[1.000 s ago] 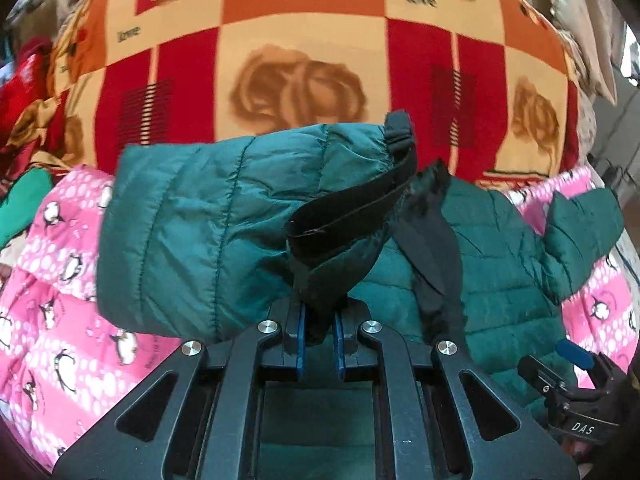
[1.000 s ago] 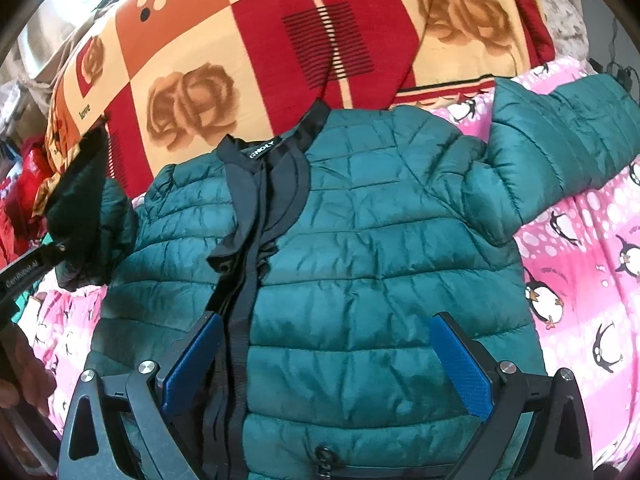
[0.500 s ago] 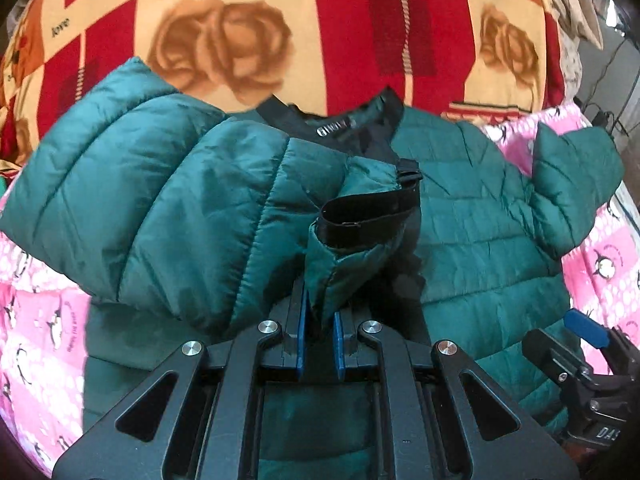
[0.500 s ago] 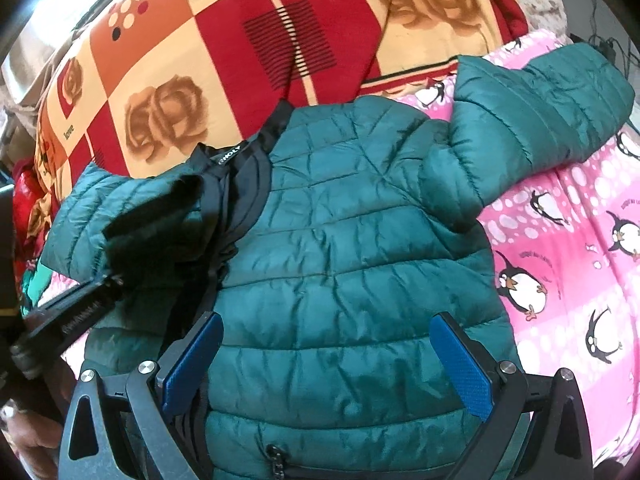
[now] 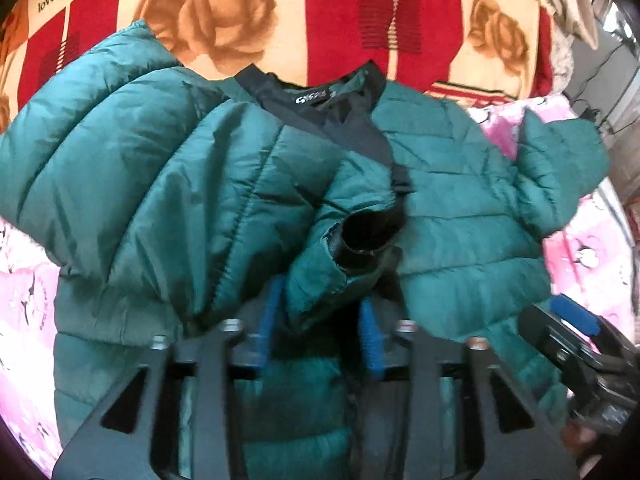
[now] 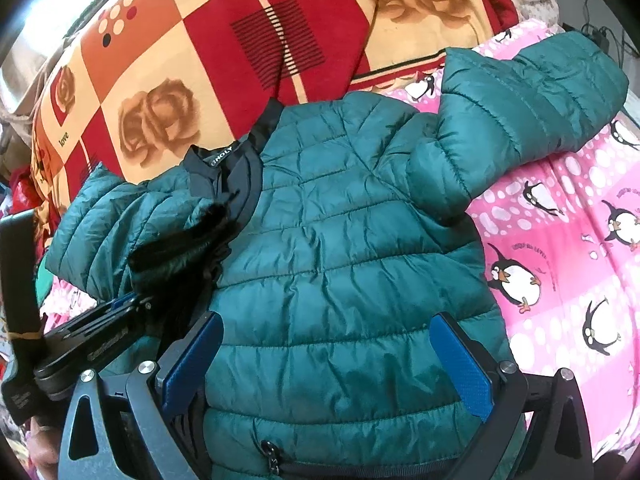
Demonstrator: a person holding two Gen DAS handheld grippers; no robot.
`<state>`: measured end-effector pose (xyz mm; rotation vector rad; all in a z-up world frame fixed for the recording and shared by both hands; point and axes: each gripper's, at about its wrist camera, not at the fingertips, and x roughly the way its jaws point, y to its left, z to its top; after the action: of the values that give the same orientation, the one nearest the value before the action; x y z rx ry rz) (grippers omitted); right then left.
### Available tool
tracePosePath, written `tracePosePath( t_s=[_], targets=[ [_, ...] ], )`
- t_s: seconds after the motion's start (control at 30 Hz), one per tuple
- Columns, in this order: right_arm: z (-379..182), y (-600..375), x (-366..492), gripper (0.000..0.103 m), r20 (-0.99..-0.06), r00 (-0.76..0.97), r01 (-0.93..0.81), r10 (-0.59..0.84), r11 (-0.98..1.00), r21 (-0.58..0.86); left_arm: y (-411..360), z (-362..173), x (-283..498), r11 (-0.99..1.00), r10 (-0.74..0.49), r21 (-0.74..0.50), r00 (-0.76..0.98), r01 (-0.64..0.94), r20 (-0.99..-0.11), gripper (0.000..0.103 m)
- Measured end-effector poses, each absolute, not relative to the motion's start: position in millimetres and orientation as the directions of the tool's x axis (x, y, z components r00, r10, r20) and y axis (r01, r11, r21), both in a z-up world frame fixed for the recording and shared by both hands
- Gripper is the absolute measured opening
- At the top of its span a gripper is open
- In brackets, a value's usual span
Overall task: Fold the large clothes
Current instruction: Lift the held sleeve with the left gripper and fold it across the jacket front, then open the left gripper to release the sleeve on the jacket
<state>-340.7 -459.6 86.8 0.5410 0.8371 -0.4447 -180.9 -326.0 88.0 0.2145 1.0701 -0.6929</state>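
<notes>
A dark green puffer jacket (image 6: 344,248) lies front up on a pink penguin blanket (image 6: 568,264). Its left sleeve (image 5: 160,168) is folded across the chest, the black-lined cuff (image 5: 364,240) lying between my left gripper's (image 5: 320,320) blue pads, which stand apart. The right sleeve (image 6: 528,96) stretches out to the right. My right gripper (image 6: 332,360) is open and empty over the jacket's lower front. It also shows at the left wrist view's lower right (image 5: 576,344); the left gripper shows at the right wrist view's left (image 6: 120,320).
A red, orange and cream rose-patterned blanket (image 6: 240,40) lies behind the jacket's collar (image 5: 316,100). Other red and green clothes (image 6: 24,200) pile at the far left. Cables (image 6: 600,36) sit at the far right edge.
My left gripper carried the left sleeve rightward over the chest, then its jaws opened and let go of the cuff. The right gripper stayed open over the hem.
</notes>
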Motion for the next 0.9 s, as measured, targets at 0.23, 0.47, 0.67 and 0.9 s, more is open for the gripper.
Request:
tracePosePath(
  t_s=[0.23, 0.47, 0.67, 0.9],
  targets=[
    [99.8, -448.6, -331.9, 0.103, -0.782, 0.609, 0.523, -0.136, 0.809, 0.267, -286.4, 141.9, -195.5, 0.757, -0.453, -0.113, 0.392, 0.644, -0.800, 0.062],
    [107.3, -435.4, -303.7, 0.103, -0.771, 0.632, 0.452, -0.075, 0.844, 0.288, -224.3, 172.4, -173.0, 0.840, -0.362, 0.011, 0.575, 0.542, -0.733, 0.068],
    [101.0, -422.8, -276.1, 0.103, -0.782, 0.621, 0.418, -0.056, 0.867, 0.270, -180.4, 164.7, -146.7, 0.895, -0.318, -0.027, 0.593, 0.446, -0.739, 0.068],
    [90.0, -424.6, -240.2, 0.094, -0.789, 0.614, 0.405, 0.008, 0.855, 0.323, -154.9, 143.6, -128.6, 0.929, -0.282, -0.064, 0.584, 0.365, -0.761, 0.068]
  ],
)
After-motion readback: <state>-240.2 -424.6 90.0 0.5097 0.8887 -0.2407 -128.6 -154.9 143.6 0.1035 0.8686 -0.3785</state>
